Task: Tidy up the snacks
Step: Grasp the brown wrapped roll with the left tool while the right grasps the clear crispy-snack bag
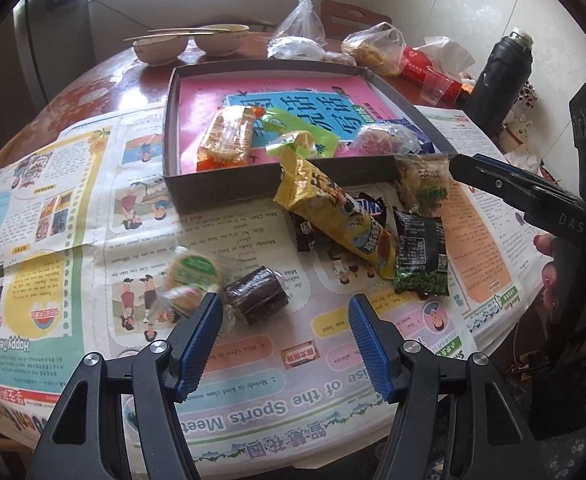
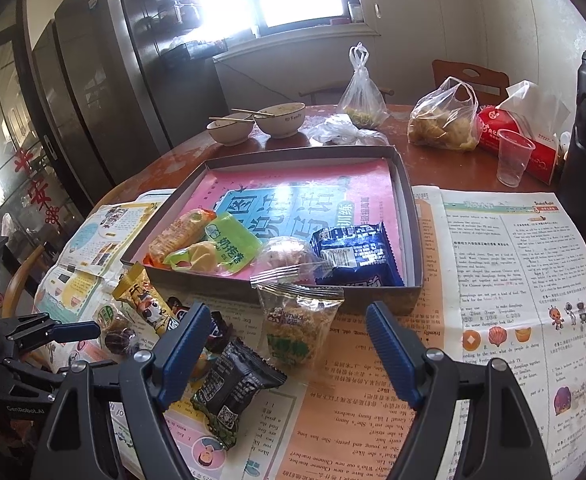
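Both claws released, left gripper [image 1: 285,340] lines up on the dark cellophane-wrapped roll [image 1: 256,294], bound for the shallow grey cardboard tray [image 1: 221,190], right gripper [image 2: 285,354] empty.

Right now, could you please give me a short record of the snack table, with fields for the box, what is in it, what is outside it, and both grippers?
box: shallow dark box, open, on newspaper
in box: orange wafer pack, green pouch, clear round snack, blue packet
outside box: yellow packet leaning on the box wall, noodle snack, pea packet, dark roll, round green-lidded snack
left gripper: open, empty, near the dark roll
right gripper: open, empty, facing the noodle snack
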`<state>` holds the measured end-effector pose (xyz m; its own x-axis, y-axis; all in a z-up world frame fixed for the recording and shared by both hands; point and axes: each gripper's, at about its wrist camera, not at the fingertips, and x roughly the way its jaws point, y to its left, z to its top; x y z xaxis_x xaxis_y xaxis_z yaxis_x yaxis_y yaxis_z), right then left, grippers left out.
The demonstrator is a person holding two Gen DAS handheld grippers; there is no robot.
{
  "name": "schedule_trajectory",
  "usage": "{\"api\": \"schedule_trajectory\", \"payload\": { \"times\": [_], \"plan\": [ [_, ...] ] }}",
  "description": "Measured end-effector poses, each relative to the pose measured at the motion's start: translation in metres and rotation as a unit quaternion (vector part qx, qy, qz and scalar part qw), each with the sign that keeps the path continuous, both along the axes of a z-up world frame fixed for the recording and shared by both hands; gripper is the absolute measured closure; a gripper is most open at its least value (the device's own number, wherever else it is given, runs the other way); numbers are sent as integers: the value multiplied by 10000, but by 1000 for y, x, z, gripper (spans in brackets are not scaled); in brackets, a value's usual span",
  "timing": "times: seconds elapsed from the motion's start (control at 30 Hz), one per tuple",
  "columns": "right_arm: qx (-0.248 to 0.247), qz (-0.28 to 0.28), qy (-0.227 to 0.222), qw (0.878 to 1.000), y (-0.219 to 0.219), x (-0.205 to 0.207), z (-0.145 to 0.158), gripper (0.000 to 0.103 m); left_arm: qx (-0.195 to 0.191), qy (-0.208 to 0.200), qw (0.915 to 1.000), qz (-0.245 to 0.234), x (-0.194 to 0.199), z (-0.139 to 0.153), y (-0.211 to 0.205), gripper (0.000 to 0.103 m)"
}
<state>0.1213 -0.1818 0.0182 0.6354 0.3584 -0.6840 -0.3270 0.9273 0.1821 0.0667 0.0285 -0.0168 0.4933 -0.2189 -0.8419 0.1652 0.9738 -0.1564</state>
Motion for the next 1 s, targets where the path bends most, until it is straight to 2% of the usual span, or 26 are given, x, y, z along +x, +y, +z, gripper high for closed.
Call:
{"api": "schedule_trajectory", "payload": {
  "times": [0.3,0.7,0.8,1.0],
  "plan": [
    [-68,-61,103,9999,-5,-1,-8,23,-112,114,9998,153,6,-7,3,45],
    [-235,-69,342,9991,5,8,-33,24,-125,44,9996,242,17,-10,-5,46],
    [-256,-77,410,9988,9,11,-40,30,-92,25,9996,265,18,-10,-6,46],
    [-205,-90,541,9983,14,17,-49,54,-2,59,9993,366,21,-14,-6,46]
  ]
}}
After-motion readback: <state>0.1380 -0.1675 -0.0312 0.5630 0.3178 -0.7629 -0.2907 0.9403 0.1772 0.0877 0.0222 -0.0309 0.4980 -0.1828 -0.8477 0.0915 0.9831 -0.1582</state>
